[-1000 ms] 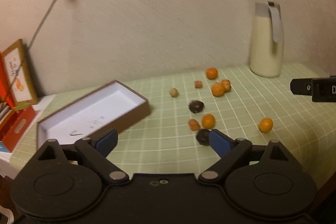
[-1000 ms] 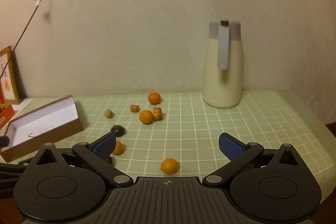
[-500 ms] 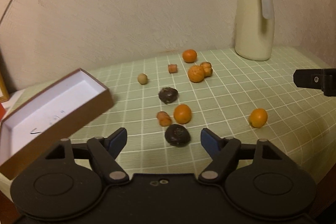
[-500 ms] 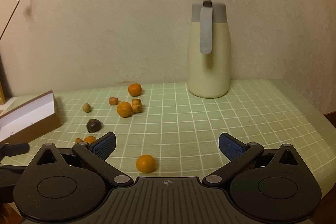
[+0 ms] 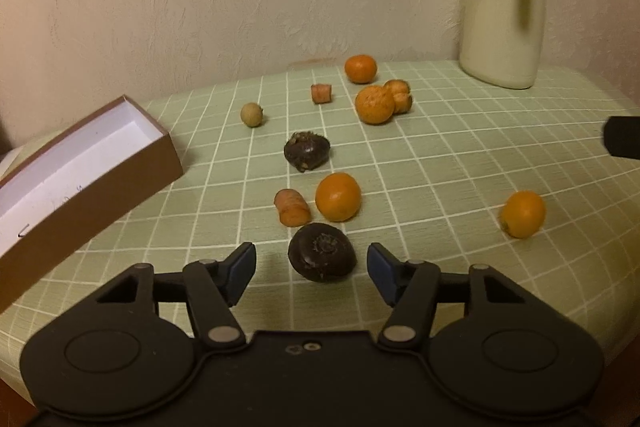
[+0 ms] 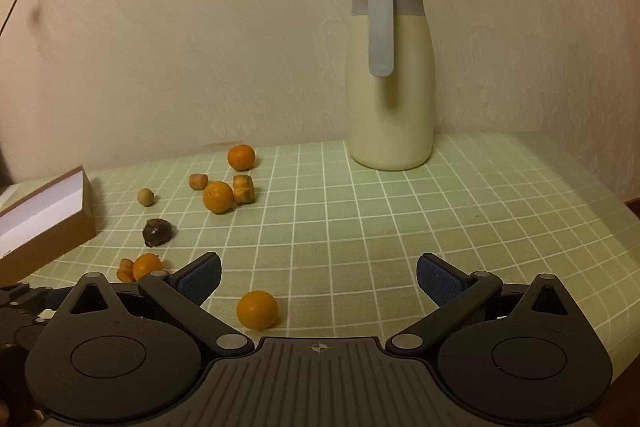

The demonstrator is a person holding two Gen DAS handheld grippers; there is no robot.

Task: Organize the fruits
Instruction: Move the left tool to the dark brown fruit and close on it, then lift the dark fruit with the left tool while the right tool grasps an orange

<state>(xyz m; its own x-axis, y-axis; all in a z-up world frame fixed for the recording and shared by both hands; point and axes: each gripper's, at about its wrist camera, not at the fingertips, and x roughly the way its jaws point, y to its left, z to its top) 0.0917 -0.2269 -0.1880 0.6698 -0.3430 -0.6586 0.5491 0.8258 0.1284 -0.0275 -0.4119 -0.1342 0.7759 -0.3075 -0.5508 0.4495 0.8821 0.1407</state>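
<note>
My left gripper (image 5: 311, 265) is open, its blue pads either side of a dark round fruit (image 5: 322, 251) on the green checked cloth, not touching it. Just beyond lie a carrot piece (image 5: 292, 207), an orange (image 5: 338, 196) and a second dark fruit (image 5: 307, 150). Further back are two oranges (image 5: 374, 99), a small pale fruit (image 5: 251, 114) and more carrot pieces. A lone orange (image 5: 523, 213) lies to the right; it shows in the right wrist view (image 6: 257, 309) between the pads of my open, empty right gripper (image 6: 318, 277).
An open brown box with a white inside (image 5: 84, 163) stands at the left; it also shows in the right wrist view (image 6: 48, 219). A cream jug with a grey lid (image 6: 390, 75) stands at the back by the wall. The table edge curves away at the right.
My left gripper has moved forward and down, so the near dark fruit now sits between its pads. My right gripper has shifted right and closer to the table.
</note>
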